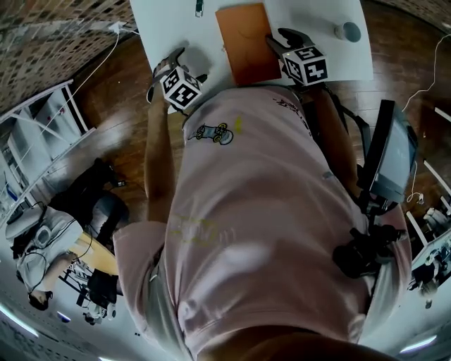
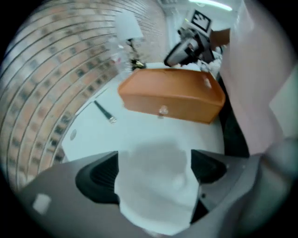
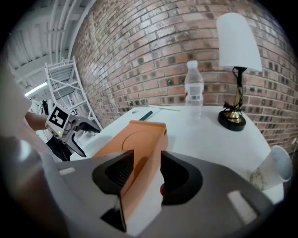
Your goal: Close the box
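Note:
The orange box (image 1: 246, 42) lies closed on the white table (image 1: 176, 21), with a small knob (image 2: 163, 110) on its long side. In the right gripper view the box's (image 3: 139, 139) near end fills the gap between the jaws, and both pads lie against it, so my right gripper (image 3: 144, 172) is shut on it. In the head view that gripper (image 1: 278, 37) sits at the box's right near corner. My left gripper (image 2: 156, 167) hangs open over bare table in front of the box, with only a shadow between its jaws. It shows left of the box (image 1: 184, 62).
A water bottle (image 3: 194, 90) and a lamp (image 3: 237, 69) stand at the table's far side by the brick wall. A pen (image 2: 104, 111) lies left of the box. A white cup (image 3: 279, 162) lies at the right. The person's torso (image 1: 268, 211) is at the near table edge.

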Tool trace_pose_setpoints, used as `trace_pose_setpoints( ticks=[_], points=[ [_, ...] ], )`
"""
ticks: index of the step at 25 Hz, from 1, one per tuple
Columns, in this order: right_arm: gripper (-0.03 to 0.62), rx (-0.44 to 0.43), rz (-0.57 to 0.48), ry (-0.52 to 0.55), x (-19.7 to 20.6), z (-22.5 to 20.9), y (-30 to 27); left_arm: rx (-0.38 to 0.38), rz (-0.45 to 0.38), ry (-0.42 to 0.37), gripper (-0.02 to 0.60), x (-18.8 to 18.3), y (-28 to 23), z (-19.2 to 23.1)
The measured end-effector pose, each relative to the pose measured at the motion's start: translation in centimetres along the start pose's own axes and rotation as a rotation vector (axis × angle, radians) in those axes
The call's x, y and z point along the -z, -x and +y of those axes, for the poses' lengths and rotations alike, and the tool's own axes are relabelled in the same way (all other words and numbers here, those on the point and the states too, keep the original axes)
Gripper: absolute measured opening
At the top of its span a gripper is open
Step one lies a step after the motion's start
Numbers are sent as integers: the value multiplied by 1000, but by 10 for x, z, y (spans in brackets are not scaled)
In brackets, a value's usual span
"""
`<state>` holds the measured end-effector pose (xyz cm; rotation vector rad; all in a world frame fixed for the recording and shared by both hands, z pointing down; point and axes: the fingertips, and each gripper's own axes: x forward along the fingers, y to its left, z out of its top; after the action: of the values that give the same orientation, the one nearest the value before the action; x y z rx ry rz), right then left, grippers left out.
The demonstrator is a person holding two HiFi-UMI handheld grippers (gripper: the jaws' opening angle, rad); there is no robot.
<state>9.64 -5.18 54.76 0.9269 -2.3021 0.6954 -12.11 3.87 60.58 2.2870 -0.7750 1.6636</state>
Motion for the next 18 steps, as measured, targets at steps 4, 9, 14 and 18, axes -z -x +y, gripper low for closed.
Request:
trace_pose_setpoints(
  ticks=[4, 9, 14, 18],
  points=[
    [110, 125, -233, -173, -37, -44, 72, -86, -456, 613, 401, 8, 99, 41],
    [3, 295, -437, -192, -72, -76, 140, -260, -939, 1110, 349, 48, 209, 98],
    [2, 311, -522, -119, -105, -57, 145, -253, -1397, 1335, 285, 72, 268, 115],
    [2, 280, -531, -79, -117, -38, 135, -257, -1442, 1355, 285, 78, 274, 113]
  ],
)
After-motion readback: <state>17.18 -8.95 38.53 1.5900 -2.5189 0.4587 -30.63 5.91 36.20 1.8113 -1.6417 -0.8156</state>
